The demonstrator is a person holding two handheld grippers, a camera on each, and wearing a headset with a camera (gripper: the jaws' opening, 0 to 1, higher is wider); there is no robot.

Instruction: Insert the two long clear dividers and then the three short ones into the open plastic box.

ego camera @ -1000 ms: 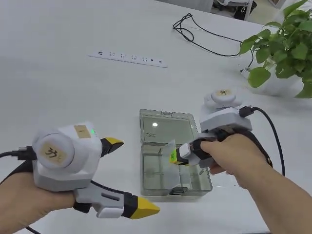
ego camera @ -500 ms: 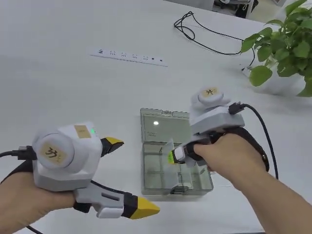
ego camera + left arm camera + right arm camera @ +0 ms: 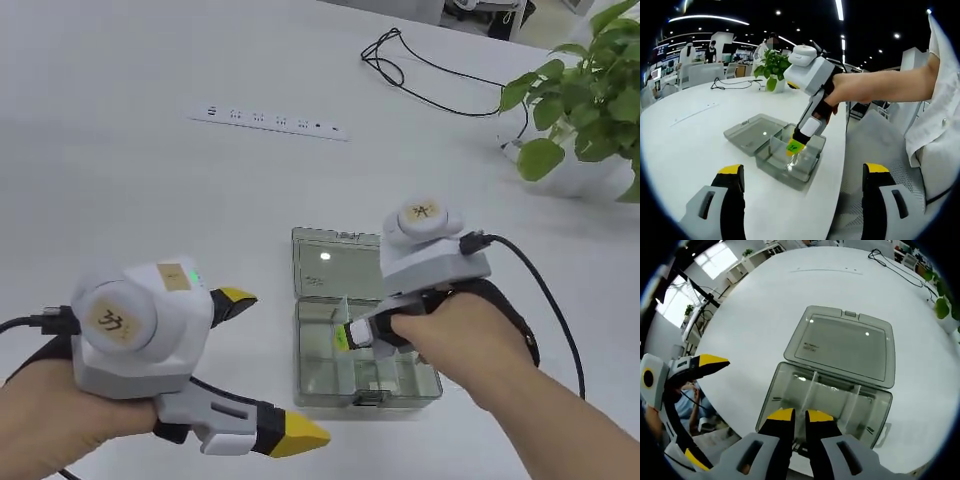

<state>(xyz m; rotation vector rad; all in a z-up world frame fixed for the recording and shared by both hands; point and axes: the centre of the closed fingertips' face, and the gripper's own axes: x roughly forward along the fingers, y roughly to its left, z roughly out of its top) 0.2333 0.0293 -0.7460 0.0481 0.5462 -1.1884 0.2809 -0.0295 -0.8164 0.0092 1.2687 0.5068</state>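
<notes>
The open clear plastic box (image 3: 302, 372) lies on the white table with its lid (image 3: 335, 262) folded flat behind it. My right gripper (image 3: 345, 337) reaches down into the box, shut on a thin clear divider (image 3: 340, 312). In the right gripper view the jaws (image 3: 800, 415) are nearly closed over the box (image 3: 771, 399), where two clear dividers (image 3: 809, 390) stand running from the hinge side to the front. My left gripper (image 3: 268, 365) hovers open at the lower left, apart from the box. The left gripper view shows the right gripper (image 3: 794, 146) tip-down in the box (image 3: 785, 175).
A white power strip (image 3: 270, 120) lies at the back of the table, and a black cable (image 3: 430, 70) loops behind it. A potted plant (image 3: 590, 100) stands at the far right. The table edge (image 3: 840, 150) runs close to the box.
My right gripper has moved left and down with the divider, bringing it lower into the box. The left gripper has stayed in place.
</notes>
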